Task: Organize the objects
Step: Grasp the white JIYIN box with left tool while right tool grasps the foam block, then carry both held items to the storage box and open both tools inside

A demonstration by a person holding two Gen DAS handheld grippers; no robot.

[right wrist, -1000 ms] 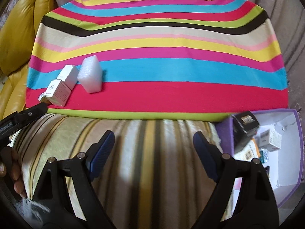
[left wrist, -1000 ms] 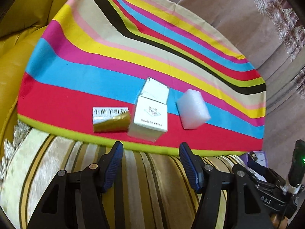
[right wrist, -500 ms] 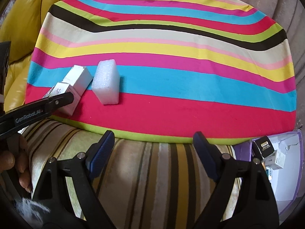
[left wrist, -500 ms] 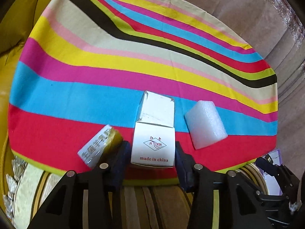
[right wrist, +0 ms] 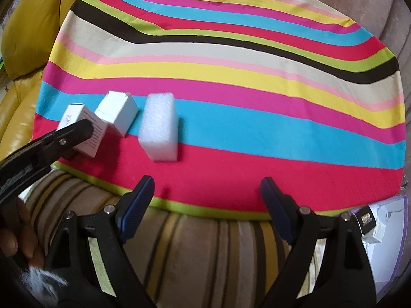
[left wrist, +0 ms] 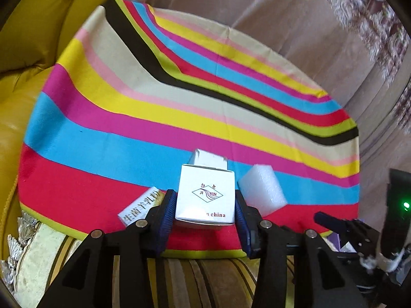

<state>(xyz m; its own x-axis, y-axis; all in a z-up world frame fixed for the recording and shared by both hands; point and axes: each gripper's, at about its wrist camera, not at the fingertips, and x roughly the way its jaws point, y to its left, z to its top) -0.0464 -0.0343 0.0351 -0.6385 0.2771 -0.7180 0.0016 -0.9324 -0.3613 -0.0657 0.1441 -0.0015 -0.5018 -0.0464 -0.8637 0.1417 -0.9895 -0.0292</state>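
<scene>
My left gripper (left wrist: 205, 205) is shut on a white box (left wrist: 205, 195) printed "JI YIN" and "made in china", held a little above the striped cloth (left wrist: 154, 118). A second white box (left wrist: 209, 159) lies just behind it. A white foam block (left wrist: 262, 190) lies to its right and a gold-and-white packet (left wrist: 140, 206) to its left. In the right wrist view the held box (right wrist: 77, 114) sits behind a left finger (right wrist: 77, 132), with the second box (right wrist: 118, 113) and foam block (right wrist: 159, 125) beside it. My right gripper (right wrist: 207, 187) is open over the cloth's near edge (right wrist: 205, 209), holding nothing.
The cloth covers a striped cushion (right wrist: 205, 243), with yellow leather seats (right wrist: 28, 25) on the left. A purple box (right wrist: 390, 243) holding small packages stands at the lower right. A person's hand (right wrist: 15, 233) holds the left tool.
The left jaws went from open to shut on the printed box and raised it off the cloth; the packet was nudged askew. The right gripper moved in over the cloth's near edge.
</scene>
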